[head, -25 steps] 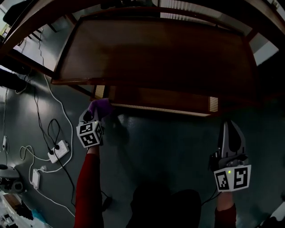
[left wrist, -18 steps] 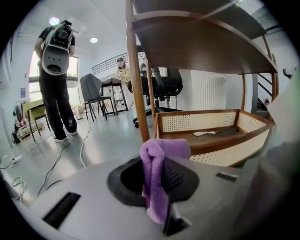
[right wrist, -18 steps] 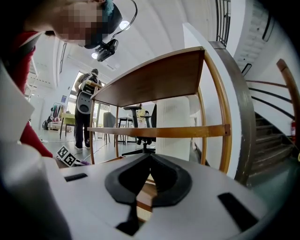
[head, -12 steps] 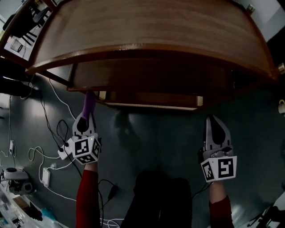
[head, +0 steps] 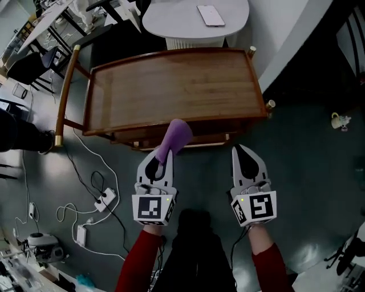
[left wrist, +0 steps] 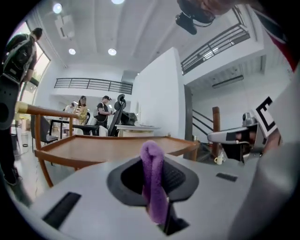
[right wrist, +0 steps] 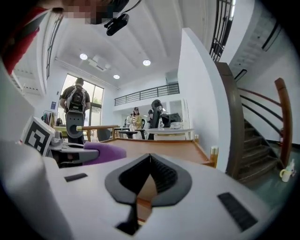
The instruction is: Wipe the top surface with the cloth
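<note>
Before the table (head: 171,91), left tongs (head: 163,155) pinch cloth (head: 176,135) pointing toward it; right tongs (head: 240,150) closed.

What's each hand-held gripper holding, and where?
Left hand-held gripper pinches the purple cloth by its lower part, folded end sticking out; right hand-held gripper is shut, empty.

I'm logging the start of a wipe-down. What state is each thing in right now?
Cloth: bunched, clamped, sticking out past the jaws.
Left gripper: shut on the cloth.
Right gripper: shut, empty.
Cart top: bare.
Phone: lying flat on the round table.
Mug: upright.
</note>
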Motion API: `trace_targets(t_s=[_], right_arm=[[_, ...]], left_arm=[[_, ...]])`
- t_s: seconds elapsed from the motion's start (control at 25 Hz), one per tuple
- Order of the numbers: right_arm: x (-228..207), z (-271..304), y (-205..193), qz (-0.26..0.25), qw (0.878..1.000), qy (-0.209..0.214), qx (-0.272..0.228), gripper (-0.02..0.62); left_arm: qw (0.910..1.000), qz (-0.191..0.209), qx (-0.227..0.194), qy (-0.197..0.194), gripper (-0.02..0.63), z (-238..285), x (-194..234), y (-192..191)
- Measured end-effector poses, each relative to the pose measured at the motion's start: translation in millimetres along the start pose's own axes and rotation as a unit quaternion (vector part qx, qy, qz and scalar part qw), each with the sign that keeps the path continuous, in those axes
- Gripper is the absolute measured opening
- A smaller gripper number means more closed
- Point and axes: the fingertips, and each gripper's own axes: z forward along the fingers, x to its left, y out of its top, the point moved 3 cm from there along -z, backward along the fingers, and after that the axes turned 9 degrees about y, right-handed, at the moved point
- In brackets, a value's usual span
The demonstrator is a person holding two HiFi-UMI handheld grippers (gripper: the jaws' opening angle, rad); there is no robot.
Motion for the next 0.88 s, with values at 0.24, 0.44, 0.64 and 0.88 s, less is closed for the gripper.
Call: trace_targets(t_s=[0.24, 0.44, 0.64, 0.88], right_arm=[[10.7, -4.4, 19.6, 0.005, 1.0, -0.01, -0.002, 0.012], [22.5, -12.1, 6.8, 0.016, 1.0, -0.015, 0.004, 0.012], [34.3, -22.2, 42.4, 0.018, 1.0, -0.019, -0.01, 0.012], [63.0, -51.5, 118.8, 0.011, 0.999, -0.013, -0.04, 0.012]], left_arm=[[0.9997, 0.003, 0.0, -0.022, 0.058, 2.6, -11.5, 20.8], [0.9993, -0.002, 0.017, -0.033, 0.058, -6.3, -13.6, 8.8], [0.9977, -0.013, 0.012, -0.065, 0.058, -23.1, -18.1, 44.6], [0.9948, -0.011, -0.022, -0.099, 0.058, -59.0, -26.8, 130.7]])
